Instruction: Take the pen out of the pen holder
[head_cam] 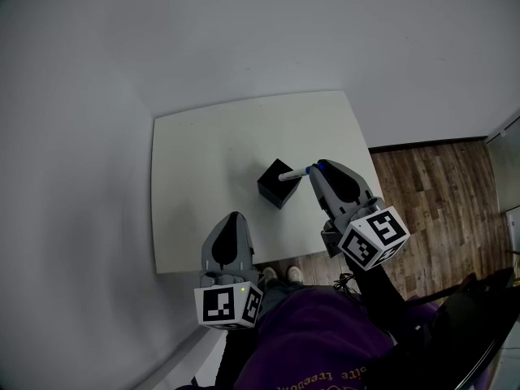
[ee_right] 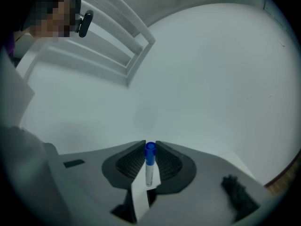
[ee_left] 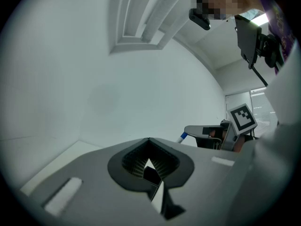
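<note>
A black square pen holder [head_cam: 276, 185] stands near the middle of the white table [head_cam: 203, 153]. A white pen with a blue cap [head_cam: 297, 173] slants from the holder's top toward my right gripper [head_cam: 318, 167], which is shut on it near the cap. Whether its lower end is still inside the holder I cannot tell. In the right gripper view the pen [ee_right: 149, 163] stands pinched between the jaws of that gripper [ee_right: 150, 144]. My left gripper [head_cam: 234, 218] hovers over the table's front edge, shut with nothing held; its tips [ee_left: 149, 139] meet, and beyond them the right gripper [ee_left: 207, 132] shows.
The table stands against a pale wall with wooden floor [head_cam: 439, 193] to its right. A person's shoes [head_cam: 280, 275] and purple clothing [head_cam: 325, 340] are at the table's near side. Bare tabletop lies to the left of and behind the holder.
</note>
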### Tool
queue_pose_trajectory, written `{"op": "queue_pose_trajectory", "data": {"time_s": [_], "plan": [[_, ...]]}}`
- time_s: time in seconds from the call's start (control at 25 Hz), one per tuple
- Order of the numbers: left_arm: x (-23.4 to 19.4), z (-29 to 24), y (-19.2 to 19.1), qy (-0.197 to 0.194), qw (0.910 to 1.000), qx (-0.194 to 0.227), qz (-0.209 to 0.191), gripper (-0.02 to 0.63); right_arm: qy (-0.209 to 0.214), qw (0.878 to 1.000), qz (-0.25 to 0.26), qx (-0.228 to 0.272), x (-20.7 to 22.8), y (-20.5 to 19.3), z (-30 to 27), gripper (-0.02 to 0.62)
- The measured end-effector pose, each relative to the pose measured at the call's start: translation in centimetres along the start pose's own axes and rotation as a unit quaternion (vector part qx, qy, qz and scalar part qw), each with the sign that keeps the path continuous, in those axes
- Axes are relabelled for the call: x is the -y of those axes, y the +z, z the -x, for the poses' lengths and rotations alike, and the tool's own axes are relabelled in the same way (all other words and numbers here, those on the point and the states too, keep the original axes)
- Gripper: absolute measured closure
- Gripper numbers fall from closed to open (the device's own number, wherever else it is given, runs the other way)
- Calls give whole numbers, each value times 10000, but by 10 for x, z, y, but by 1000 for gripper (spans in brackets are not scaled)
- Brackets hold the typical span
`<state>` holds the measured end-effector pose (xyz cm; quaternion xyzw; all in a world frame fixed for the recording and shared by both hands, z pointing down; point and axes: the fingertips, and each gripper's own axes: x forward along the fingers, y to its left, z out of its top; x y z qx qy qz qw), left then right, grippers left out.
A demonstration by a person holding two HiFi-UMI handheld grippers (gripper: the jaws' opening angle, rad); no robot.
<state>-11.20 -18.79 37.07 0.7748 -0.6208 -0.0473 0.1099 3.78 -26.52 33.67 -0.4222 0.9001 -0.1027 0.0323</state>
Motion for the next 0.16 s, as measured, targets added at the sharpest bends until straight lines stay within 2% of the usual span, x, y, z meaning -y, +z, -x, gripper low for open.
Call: {"op": "queue_pose_trajectory", "data": {"time_s": [0.16], "plan": [[-1, 0, 1, 6, 10000, -16, 18, 600, -7, 10000, -12, -11, 0, 1, -1, 522]]}}
